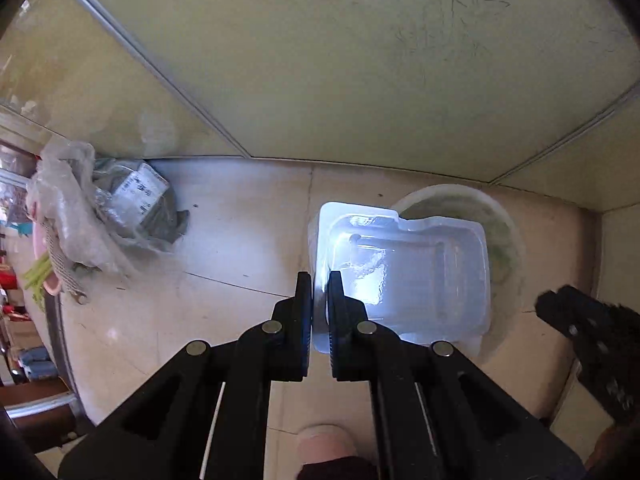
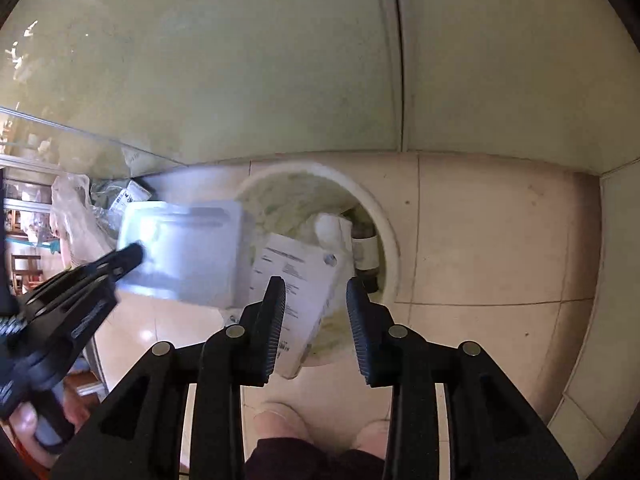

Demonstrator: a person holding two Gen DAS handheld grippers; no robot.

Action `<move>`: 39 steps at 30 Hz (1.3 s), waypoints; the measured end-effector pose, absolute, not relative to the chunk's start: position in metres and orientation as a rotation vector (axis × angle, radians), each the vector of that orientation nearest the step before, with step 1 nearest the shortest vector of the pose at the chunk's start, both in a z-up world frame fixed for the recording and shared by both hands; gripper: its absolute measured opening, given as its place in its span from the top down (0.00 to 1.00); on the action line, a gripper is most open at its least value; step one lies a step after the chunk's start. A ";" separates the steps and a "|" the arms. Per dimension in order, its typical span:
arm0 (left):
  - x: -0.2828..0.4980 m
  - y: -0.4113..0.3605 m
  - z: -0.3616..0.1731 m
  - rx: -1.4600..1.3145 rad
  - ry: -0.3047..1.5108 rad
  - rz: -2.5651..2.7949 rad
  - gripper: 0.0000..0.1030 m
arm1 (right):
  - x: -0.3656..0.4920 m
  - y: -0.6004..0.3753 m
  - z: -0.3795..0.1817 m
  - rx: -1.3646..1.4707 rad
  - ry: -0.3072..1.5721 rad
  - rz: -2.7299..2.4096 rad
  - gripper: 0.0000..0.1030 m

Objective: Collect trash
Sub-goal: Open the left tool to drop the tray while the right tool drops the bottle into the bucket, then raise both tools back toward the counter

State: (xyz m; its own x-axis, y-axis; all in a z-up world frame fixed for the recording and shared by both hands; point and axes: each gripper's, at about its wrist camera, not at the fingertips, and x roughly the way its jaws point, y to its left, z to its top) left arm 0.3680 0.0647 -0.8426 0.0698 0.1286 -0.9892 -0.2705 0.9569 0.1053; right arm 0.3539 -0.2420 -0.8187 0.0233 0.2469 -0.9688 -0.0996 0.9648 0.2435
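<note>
My left gripper (image 1: 320,284) is shut on the rim of a clear plastic blister tray (image 1: 408,272), which hangs over the near left side of a round white bin (image 1: 452,192) on the tiled floor. In the right wrist view the tray (image 2: 188,252) and left gripper (image 2: 134,254) are at the left. My right gripper (image 2: 316,284) stands open above the bin (image 2: 384,216). A white carton with a printed label (image 2: 300,280) leans over the bin's near rim beside my left finger; the right pad is clear of it. A brown bottle (image 2: 364,252) and crumpled white paper (image 2: 332,228) lie inside.
A clear plastic bag with grey parcels (image 1: 132,200) lies on the floor at the left by a glass panel. A pink dish with green stalks (image 1: 40,276) is beyond it. Pale green wall panels (image 1: 360,60) stand behind the bin. The person's feet (image 2: 280,420) are just below.
</note>
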 end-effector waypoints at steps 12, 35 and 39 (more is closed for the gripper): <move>0.395 0.028 -0.886 -0.285 1.641 0.190 0.87 | 0.344 -0.273 -0.772 0.139 1.435 0.203 0.68; 0.339 0.047 -0.599 -0.169 1.462 0.142 0.56 | 0.338 -0.227 -0.532 0.115 1.326 0.235 0.68; 0.335 0.057 -0.508 -0.193 1.391 0.136 0.56 | 0.338 -0.216 -0.451 0.120 1.266 0.245 0.68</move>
